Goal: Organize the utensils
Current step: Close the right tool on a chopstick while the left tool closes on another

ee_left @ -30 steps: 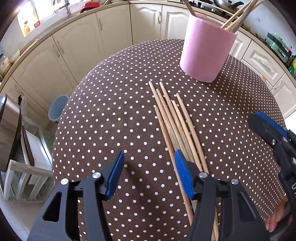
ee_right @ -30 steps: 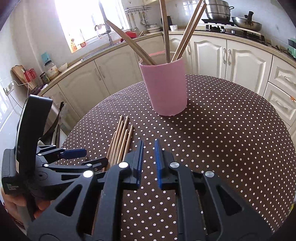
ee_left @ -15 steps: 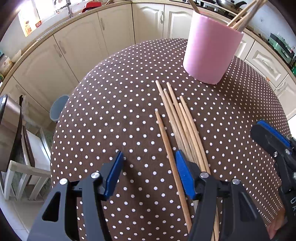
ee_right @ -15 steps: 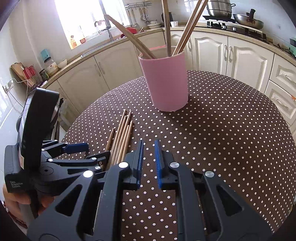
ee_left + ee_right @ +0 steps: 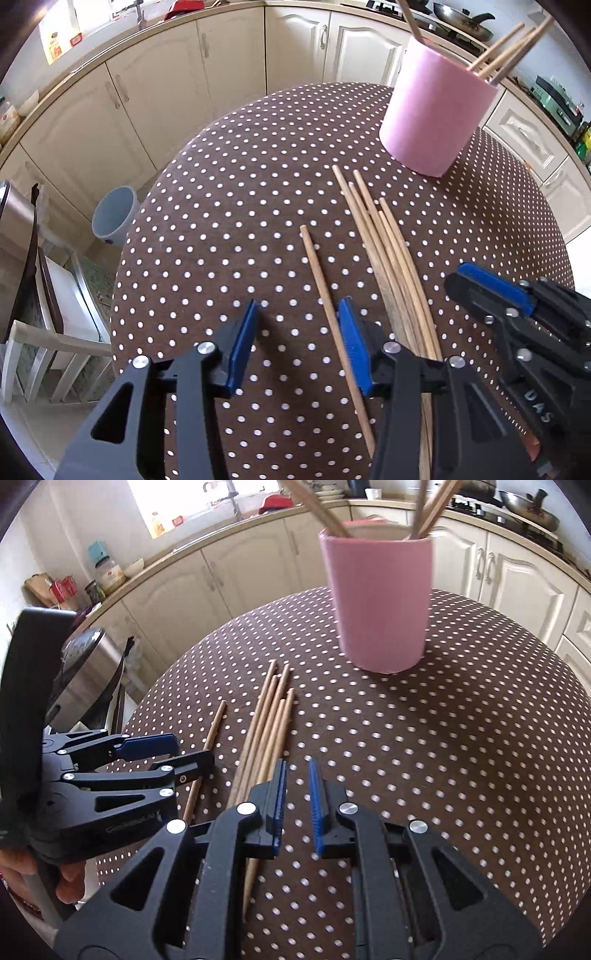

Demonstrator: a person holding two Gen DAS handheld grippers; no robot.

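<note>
Kitchen setting. Round bench (image 5: 221, 206) covered in brown cloth with white polka dots. Cream cabinets (image 5: 159, 96) with arched panel doors curve around behind it, under a beige countertop (image 5: 207, 539). Bright window (image 5: 177, 498) above the sink tap (image 5: 232, 494); daylight strong, overexposed there. Stove (image 5: 491, 506) with a wok (image 5: 532, 506) at right. Grey bin (image 5: 112, 216) on pale floor, beside a white chair (image 5: 48, 332).
</note>
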